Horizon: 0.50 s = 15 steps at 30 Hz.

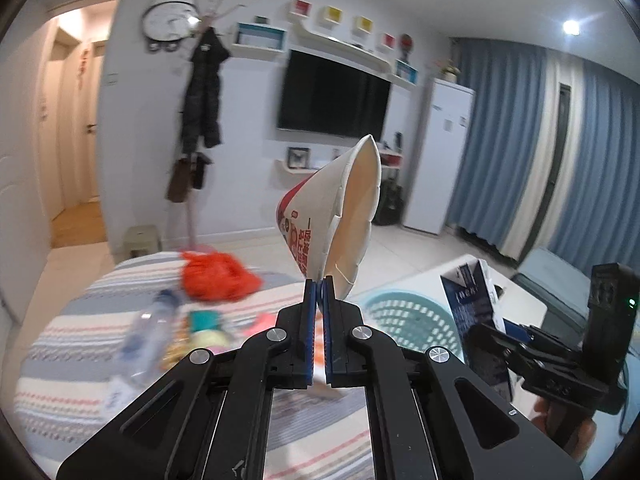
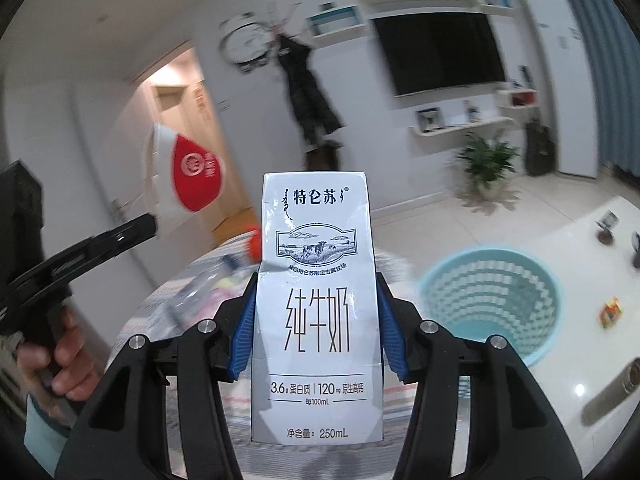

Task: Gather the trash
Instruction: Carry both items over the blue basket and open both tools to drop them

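Jaws: left gripper is pinched on a cup, right gripper is clamped on a carton. Basket beyond right jaws looks empty. Bottle, red bag left uncollected.

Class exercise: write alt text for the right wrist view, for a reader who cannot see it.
The right gripper holds a white milk carton upright, above a striped tablecloth. A light-blue mesh basket sits right of it; at left, the left gripper holds a paper bowl.
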Tool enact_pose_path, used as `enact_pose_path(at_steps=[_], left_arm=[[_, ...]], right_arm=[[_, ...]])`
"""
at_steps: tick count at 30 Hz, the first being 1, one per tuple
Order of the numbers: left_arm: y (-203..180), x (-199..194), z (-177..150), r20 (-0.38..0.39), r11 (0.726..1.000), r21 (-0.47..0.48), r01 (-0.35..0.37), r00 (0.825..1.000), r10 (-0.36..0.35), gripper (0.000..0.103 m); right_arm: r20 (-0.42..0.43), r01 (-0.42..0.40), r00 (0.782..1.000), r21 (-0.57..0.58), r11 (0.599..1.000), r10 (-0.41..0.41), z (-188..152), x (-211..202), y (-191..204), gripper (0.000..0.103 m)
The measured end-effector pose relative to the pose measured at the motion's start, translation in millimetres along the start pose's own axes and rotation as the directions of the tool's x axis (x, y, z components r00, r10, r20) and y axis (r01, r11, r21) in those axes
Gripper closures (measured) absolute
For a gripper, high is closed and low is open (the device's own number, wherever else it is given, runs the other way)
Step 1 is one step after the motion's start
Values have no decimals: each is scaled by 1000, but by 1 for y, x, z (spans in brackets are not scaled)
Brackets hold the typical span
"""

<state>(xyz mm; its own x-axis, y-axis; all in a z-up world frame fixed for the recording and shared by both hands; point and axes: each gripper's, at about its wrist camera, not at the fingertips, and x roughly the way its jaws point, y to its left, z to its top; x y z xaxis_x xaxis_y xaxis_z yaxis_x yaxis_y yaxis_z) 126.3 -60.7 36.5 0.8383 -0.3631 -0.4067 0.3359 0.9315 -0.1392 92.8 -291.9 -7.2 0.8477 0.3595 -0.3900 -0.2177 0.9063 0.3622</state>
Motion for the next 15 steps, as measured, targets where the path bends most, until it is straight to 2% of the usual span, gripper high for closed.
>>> enact_pose_path(at_steps=[8,15], left_arm=[[-72,77,6,-76,992,44,120,990,-116,101],[-120,159,-20,-212,979,37,202,959,-190,101]], right_arm=[[-2,181,983,142,973,-183,16,9,-108,53],[-89,304,953,244,921,-291,6,40,-190,53]])
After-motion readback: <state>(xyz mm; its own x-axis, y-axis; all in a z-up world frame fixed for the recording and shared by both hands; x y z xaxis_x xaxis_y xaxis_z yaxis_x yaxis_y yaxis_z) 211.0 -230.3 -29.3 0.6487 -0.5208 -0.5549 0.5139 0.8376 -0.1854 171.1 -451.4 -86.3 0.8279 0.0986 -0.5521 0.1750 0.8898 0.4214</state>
